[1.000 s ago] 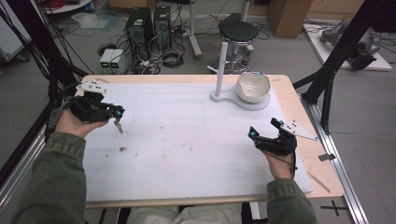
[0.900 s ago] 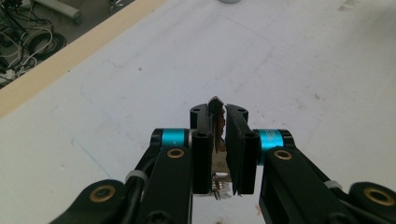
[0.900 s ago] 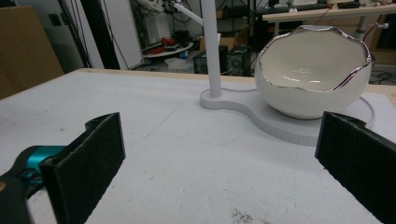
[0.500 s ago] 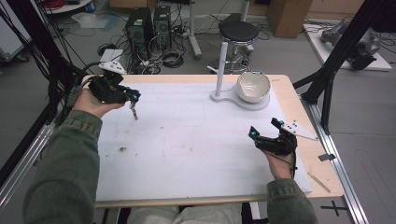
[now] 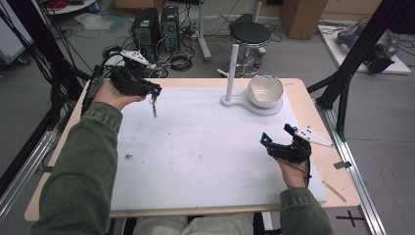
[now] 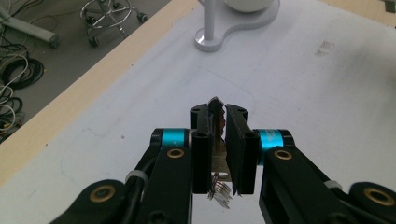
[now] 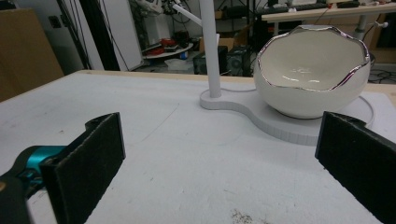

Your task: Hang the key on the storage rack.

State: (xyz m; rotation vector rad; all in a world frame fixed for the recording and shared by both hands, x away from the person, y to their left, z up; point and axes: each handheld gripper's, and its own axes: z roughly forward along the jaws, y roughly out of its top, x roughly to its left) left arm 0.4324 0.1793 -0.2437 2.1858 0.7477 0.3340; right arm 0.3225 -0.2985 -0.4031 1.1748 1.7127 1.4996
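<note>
White worktop lies before you. Your left gripper has its fingers clamped on a small metal piece, lifted well left of the bowl; carrying it there remains. Your right gripper rests nearer the bowl, fingers spread, empty.

Overhead, two jaw-level views (shared bowl)

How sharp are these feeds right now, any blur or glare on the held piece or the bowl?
High view: soft; the small metal piece is tiny. Left gripper view: piece close, slightly blurred. Right gripper view: bowl sharp, glints on its rim; near pads soft.
</note>
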